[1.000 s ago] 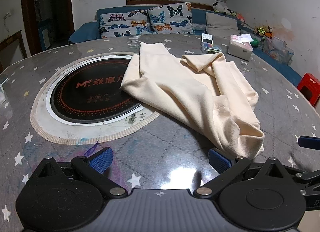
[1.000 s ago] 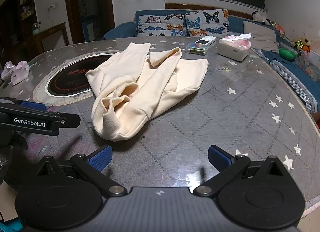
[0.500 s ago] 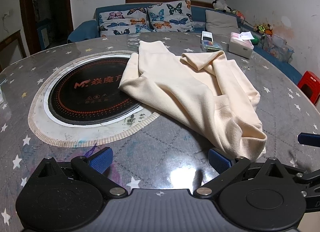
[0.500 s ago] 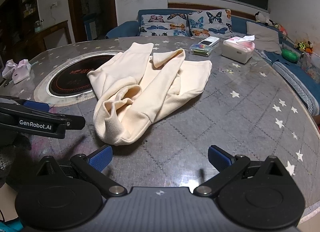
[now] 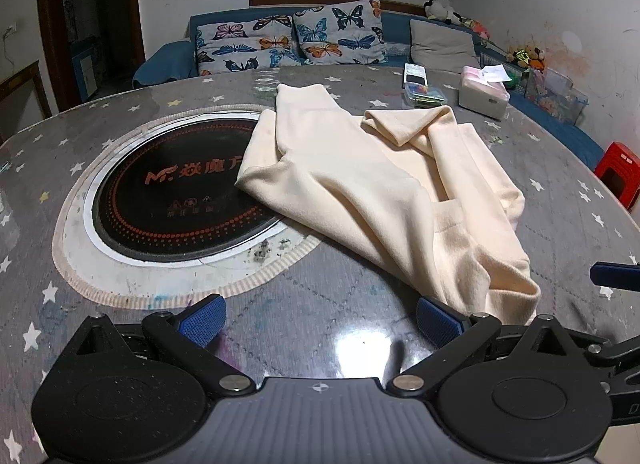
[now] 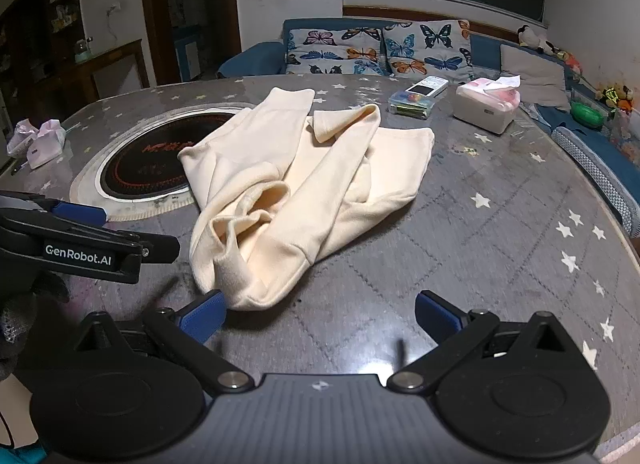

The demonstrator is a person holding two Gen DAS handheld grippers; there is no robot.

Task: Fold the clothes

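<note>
One "GenRobot.AI" label marks the left tongs (image 6: 80, 213).

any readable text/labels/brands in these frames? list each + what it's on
"GenRobot.AI": white lettering on the side of the left gripper, seen from the right wrist view.
"M" logo followed by orange Chinese characters: on the black induction cooktop set in the table; the characters are partly covered by the cream garment and I cannot read them reliably.
Smaller print below that logo: too blurred to read.
Box by the tissue box: print too small.
</note>
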